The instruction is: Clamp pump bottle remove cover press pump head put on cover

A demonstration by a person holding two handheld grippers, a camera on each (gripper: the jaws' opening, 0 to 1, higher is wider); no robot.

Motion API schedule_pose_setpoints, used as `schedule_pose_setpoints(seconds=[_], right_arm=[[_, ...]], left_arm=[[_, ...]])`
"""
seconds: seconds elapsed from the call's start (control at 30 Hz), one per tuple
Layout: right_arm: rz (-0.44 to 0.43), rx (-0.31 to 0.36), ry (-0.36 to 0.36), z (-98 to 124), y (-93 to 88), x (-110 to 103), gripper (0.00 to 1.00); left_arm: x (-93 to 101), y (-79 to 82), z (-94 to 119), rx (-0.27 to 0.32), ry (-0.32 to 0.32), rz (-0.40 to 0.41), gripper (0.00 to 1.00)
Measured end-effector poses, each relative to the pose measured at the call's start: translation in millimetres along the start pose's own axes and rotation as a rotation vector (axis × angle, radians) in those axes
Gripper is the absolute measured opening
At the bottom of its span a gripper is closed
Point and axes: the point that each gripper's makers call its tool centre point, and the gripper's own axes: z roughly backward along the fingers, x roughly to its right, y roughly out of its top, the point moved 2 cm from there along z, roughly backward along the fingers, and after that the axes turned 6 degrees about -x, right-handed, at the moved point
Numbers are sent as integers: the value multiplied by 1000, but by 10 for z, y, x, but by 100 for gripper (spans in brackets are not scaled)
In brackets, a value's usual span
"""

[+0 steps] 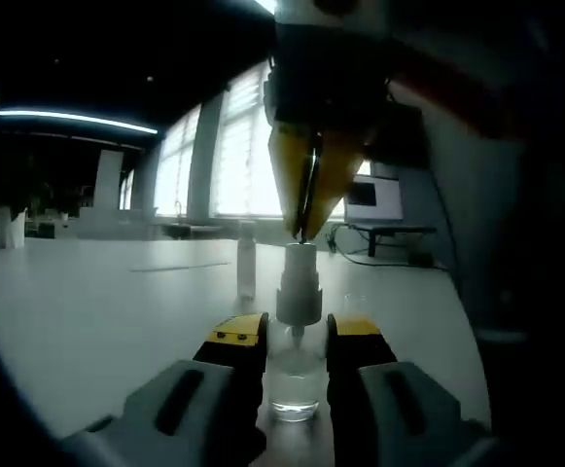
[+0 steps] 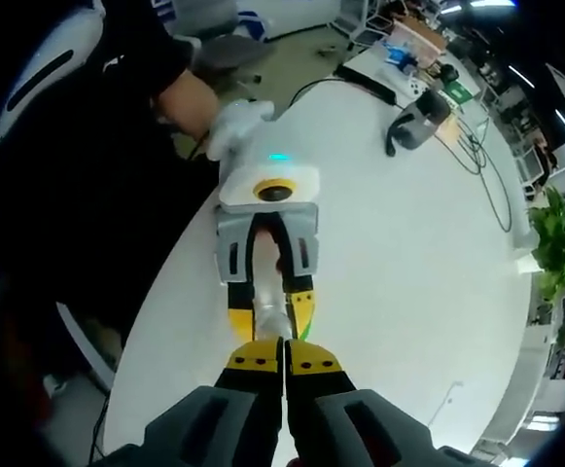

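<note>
Left hand-held gripper (image 1: 297, 342) clamps clear pump bottle (image 1: 296, 384) steady near worktop (image 1: 97, 311) edge | right hand-held gripper (image 2: 283, 355) closed, tips pressing white pump head (image 1: 299, 282)

The white surface (image 2: 399, 253) serves as landmark. In the right gripper view, black cables (image 2: 481, 170) snake across its far part, beside a dark device (image 2: 420, 122). A green plant (image 2: 557, 243) stands past its edge. In the left gripper view, a monitor (image 1: 374, 199) sits at its far end, bright windows (image 1: 229, 156) beyond it, and a ceiling light strip (image 1: 68, 119) above.
</note>
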Motion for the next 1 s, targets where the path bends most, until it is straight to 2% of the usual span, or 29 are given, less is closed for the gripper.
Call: schedule_pose_setpoints(seconds=[0.37, 0.63, 1.0], right_arm=[[57, -77, 71, -29, 10, 91, 0], [45, -110, 111, -36, -4, 104, 0], [28, -126, 127, -39, 6, 73, 0]], left_arm=[[-16, -5, 3, 0, -1, 2, 15], [-10, -6, -2, -1, -2, 0, 15], [-8, -4, -1, 0, 0, 3, 15]])
